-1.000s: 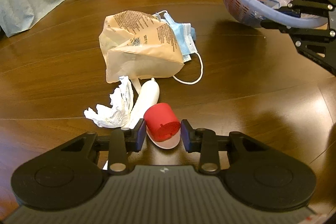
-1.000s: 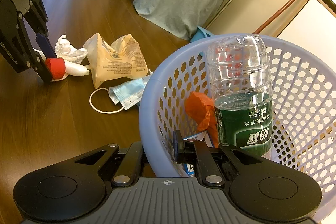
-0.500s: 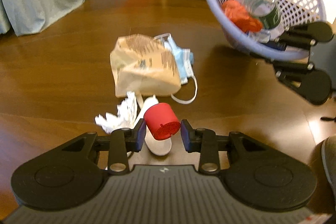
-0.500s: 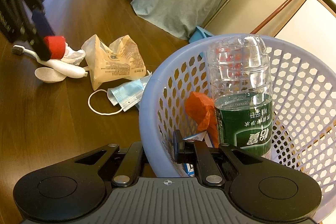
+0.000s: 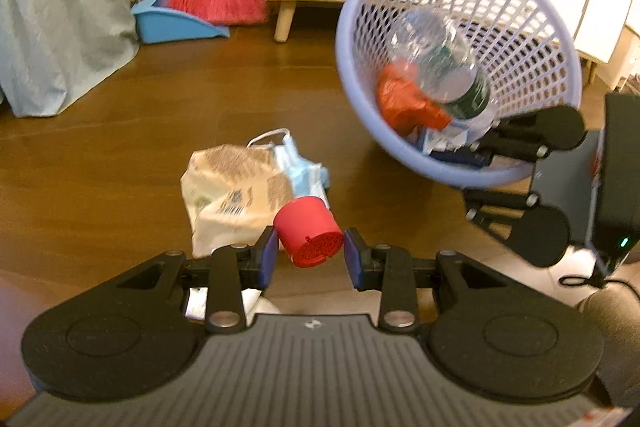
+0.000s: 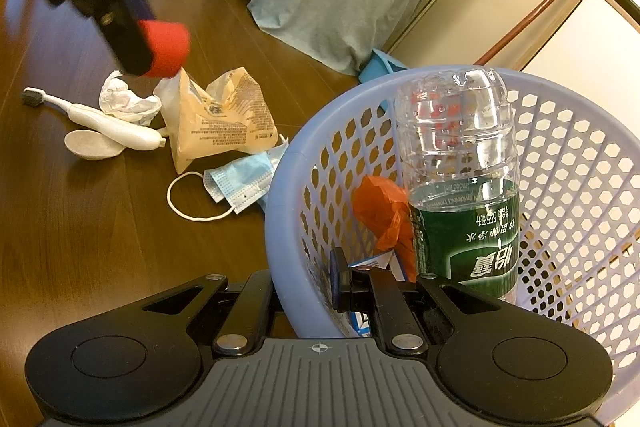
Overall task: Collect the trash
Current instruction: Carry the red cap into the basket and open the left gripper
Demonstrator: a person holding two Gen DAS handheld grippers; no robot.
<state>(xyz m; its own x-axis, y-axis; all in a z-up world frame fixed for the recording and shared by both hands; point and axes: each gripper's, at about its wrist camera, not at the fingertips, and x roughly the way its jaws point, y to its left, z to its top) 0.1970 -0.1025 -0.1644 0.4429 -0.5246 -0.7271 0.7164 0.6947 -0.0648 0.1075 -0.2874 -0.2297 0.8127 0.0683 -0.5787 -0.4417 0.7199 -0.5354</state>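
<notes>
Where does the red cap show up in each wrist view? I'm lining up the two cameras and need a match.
Left wrist view: the red cap sits low in the centre, between the left gripper's jaws.
Right wrist view: the red cap is at upper left, off the floor, at the tip of the other gripper.
Shared landmark: the lavender basket, with the right gripper on its rim.

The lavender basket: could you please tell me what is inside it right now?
Inside the basket stand a clear plastic bottle with a green label and a crumpled orange wrapper. A white-and-blue carton scrap shows at the bottom; anything beneath them is hidden.
</notes>
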